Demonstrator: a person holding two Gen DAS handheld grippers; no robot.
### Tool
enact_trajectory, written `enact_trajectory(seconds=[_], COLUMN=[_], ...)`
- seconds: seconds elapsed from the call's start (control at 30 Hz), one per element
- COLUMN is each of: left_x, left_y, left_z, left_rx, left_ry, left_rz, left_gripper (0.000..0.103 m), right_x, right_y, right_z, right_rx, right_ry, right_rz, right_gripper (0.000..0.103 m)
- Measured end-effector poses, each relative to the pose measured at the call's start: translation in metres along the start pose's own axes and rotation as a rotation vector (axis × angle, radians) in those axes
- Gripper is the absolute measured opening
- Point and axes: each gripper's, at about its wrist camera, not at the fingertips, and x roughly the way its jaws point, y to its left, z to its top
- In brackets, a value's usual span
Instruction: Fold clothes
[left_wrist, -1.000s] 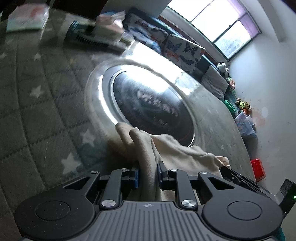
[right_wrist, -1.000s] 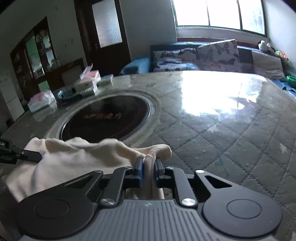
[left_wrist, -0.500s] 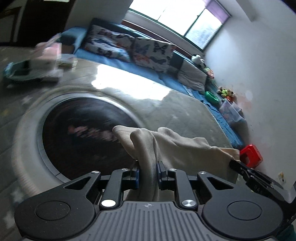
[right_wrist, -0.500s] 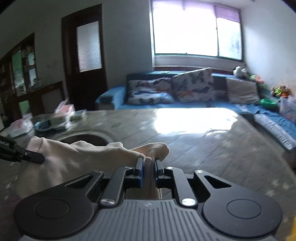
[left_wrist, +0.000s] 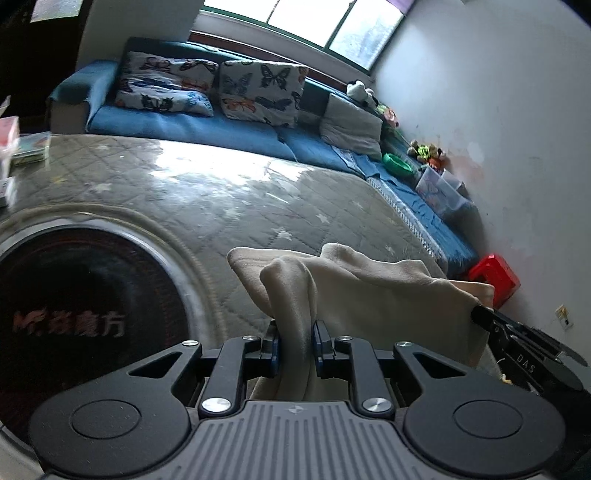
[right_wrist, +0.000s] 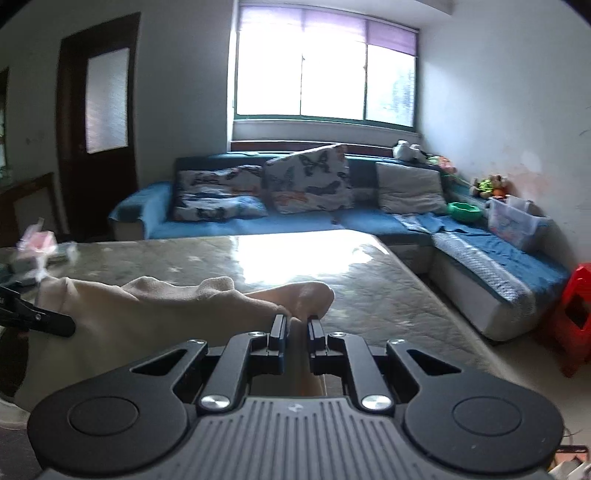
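A cream garment (left_wrist: 369, 295) hangs stretched between both grippers above the quilted table (left_wrist: 229, 199). My left gripper (left_wrist: 294, 339) is shut on a bunched fold at one end of it. The right gripper's fingertip (left_wrist: 480, 315) shows at the far right of the left wrist view, pinching the other end. In the right wrist view my right gripper (right_wrist: 296, 330) is shut on the cream garment (right_wrist: 147, 314), and the left gripper's fingertip (right_wrist: 55, 323) grips it at the left edge. The cloth's lower part is hidden behind the gripper bodies.
A round dark hob (left_wrist: 85, 310) with a metal ring is set in the table at the left. Boxes and tissue packs (right_wrist: 37, 245) lie at the table's far left. A blue sofa (right_wrist: 332, 221) with cushions lines the far side, and a red stool (right_wrist: 576, 317) stands at the right.
Both grippers lifted and swung, carrying the garment off the hob area toward the sofa side. The views tilted up from the table to the room. Both grips held.
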Motion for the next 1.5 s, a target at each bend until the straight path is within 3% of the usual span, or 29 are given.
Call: enact_trajectory(seconds=[0.3,0.47,0.6,0.67,0.93,1.2,1.5], left_x=[0.032,0.039,0.036,0.035,0.040,0.054,0.068], left_y=[0.003,0.012,0.018,0.019,0.011,0.003,-0.015], left_z=[-0.006,-0.008,-0.004,-0.002,0.004,0.009,0.011], left_rx=[0.008,0.013,0.024,0.036,0.073,0.114,0.196], left_ry=[0.064,0.088,0.076,0.060,0.041,0.043,0.034], left_rz=[0.025,0.061,0.090,0.112,0.130,0.134,0.130], left_gripper=[0.019,0.027,0.029,0.035,0.039,0.041,0.041], right_x=[0.035,0.056,0.060,0.058,0.074,0.100,0.092], right_y=[-0.011,-0.009,-0.006,-0.005,0.014,0.027,0.030], right_z=[-0.011,-0.021,-0.022,-0.020,-0.013,-0.021,-0.017], right_rx=[-0.014,-0.010,-0.017,-0.015,0.038,0.030,0.003], right_ry=[0.074,0.146,0.151,0.141,0.153,0.178,0.146], right_rz=[-0.052,-0.079,-0.108,-0.094,0.072,0.077,0.093], right_gripper=[0.010,0.011,0.012,0.013,0.015,0.020,0.021])
